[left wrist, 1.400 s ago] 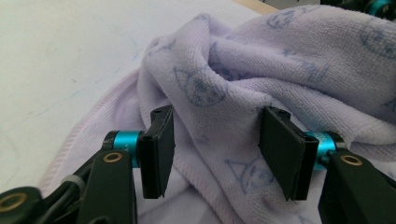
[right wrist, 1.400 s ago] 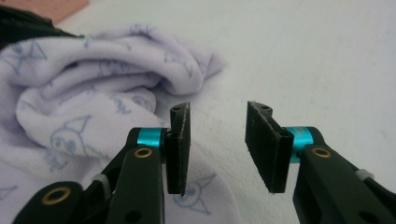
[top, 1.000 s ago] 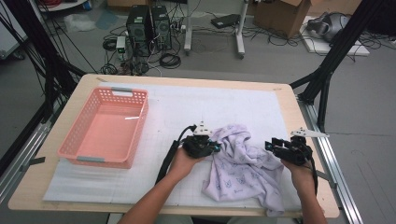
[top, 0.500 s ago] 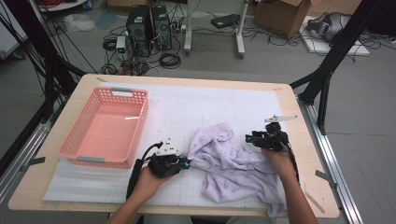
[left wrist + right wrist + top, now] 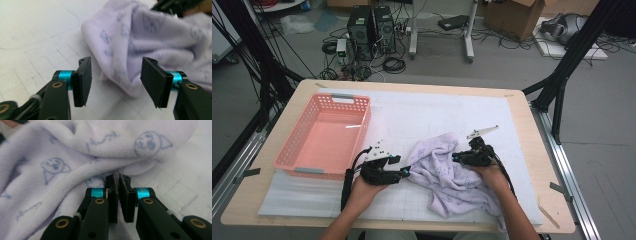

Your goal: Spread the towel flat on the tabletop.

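Observation:
A lavender towel point(image 5: 447, 180) with small printed faces lies bunched on the white mat point(image 5: 412, 115). My left gripper point(image 5: 404, 173) sits at the towel's left edge. In the left gripper view its jaws point(image 5: 116, 60) have just been opening and stand apart. A fold of the towel point(image 5: 150, 32) hangs between and beyond them, and neither pad presses on it. My right gripper point(image 5: 455, 158) rests on the towel's upper right part. Its jaws point(image 5: 118, 176) have just been closing and are pinched on a crease of the towel point(image 5: 75, 150).
A pink plastic basket point(image 5: 324, 142) stands on the mat to the left, close to my left hand. The wooden table point(image 5: 534, 150) edge runs along the right. Black frame legs, computers and cables stand on the floor beyond the table.
Both hands have moved to the left across the mat. The towel has shifted left with them and is more bunched.

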{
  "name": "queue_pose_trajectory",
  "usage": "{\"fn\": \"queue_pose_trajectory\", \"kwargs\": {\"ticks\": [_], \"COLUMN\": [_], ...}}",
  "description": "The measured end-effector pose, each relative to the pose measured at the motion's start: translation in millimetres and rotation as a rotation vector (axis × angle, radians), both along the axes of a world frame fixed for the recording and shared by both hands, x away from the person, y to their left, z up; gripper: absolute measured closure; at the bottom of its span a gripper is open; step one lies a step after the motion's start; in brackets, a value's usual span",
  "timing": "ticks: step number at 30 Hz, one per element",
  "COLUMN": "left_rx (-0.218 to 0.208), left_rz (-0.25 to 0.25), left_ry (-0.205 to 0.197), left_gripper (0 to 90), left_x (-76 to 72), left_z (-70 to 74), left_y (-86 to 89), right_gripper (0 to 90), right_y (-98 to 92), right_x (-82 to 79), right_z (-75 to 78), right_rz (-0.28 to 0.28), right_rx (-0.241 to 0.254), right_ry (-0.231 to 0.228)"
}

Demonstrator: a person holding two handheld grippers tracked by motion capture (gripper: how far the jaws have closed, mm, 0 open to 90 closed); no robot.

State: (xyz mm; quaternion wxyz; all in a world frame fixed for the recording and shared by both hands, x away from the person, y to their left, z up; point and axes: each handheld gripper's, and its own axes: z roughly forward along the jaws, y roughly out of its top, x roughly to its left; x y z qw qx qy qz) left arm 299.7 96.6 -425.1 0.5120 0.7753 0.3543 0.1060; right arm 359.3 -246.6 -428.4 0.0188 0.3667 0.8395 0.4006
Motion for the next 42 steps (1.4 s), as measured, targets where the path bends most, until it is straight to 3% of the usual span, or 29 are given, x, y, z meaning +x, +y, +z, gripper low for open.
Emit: {"fn": "queue_pose_trajectory", "kwargs": {"ticks": [2, 7, 10, 11, 13, 17, 20, 22, 27, 30, 32, 33, 36, 37, 39, 42], "left_rx": [-0.003, -0.003, -0.010, -0.019, -0.022, 0.001, 0.045, 0.067, 0.126, 0.170, 0.202, 0.206, 0.212, 0.217, 0.220, 0.218], "left_rz": [0.008, 0.008, 0.009, 0.010, 0.010, 0.002, -0.010, -0.018, -0.035, -0.076, -0.075, -0.077, -0.069, -0.069, -0.060, -0.052], "left_ry": [-0.012, -0.026, -0.020, -0.005, 0.015, 0.054, 0.063, 0.071, 0.057, 0.021, 0.007, 0.012, 0.032, 0.042, 0.023, 0.018], "left_gripper": [39.9, 39.5, 39.5, 39.5, 39.4, 39.3, 39.0, 39.0, 41.5, 60.2, 75.5, 79.9, 81.9, 82.0, 82.5, 82.6], "left_x": [7.6, 23.7, 32.9, 36.4, 42.4, 49.4, 51.3, 52.3, 51.6, 47.3, 44.6, 44.0, 40.2, 38.6, 32.6, 23.2], "left_z": [4.1, 10.1, 8.2, 6.4, 1.3, -11.0, -18.9, -23.0, -25.5, -25.3, -23.1, -21.8, -18.5, -16.8, -13.0, -10.2], "left_y": [-3.4, -19.5, -29.5, -33.5, -41.1, -56.9, -68.1, -74.2, -85.4, -90.4, -91.0, -89.6, -81.0, -77.7, -69.5, -54.1], "right_gripper": [86.4, 86.3, 86.1, 86.0, 85.7, 85.6, 83.3, 76.0, 59.2, 54.4, 50.3, 48.0, 44.7, 44.7, 46.0, 65.6], "right_y": [-8.7, -31.8, -45.3, -46.9, -46.4, -51.2, -52.7, -52.8, -73.9, -84.5, -86.5, -85.5, -78.1, -74.2, -65.7, -57.5], "right_x": [-4.4, -14.3, -17.3, -17.3, -16.3, -12.0, -5.1, -5.7, -12.6, -22.3, -29.9, -33.1, -41.3, -42.0, -40.3, -39.1], "right_z": [9.6, 43.1, 60.7, 62.8, 62.6, 58.3, 50.4, 47.1, 45.9, 46.2, 44.2, 42.6, 34.4, 29.8, 16.2, -4.2], "right_rz": [-0.037, -0.141, -0.208, -0.212, -0.226, -0.336, -0.319, -0.321, -0.408, -0.412, -0.391, -0.376, -0.309, -0.289, -0.262, -0.197], "right_rx": [0.022, 0.016, 0.065, 0.073, 0.027, -0.036, -0.050, -0.076, 0.017, 0.070, 0.085, 0.081, 0.060, 0.037, -0.037, -0.015], "right_ry": [-0.053, -0.213, -0.301, -0.307, -0.312, -0.343, -0.280, -0.270, -0.234, -0.216, -0.200, -0.186, -0.172, -0.153, -0.110, -0.041]}}
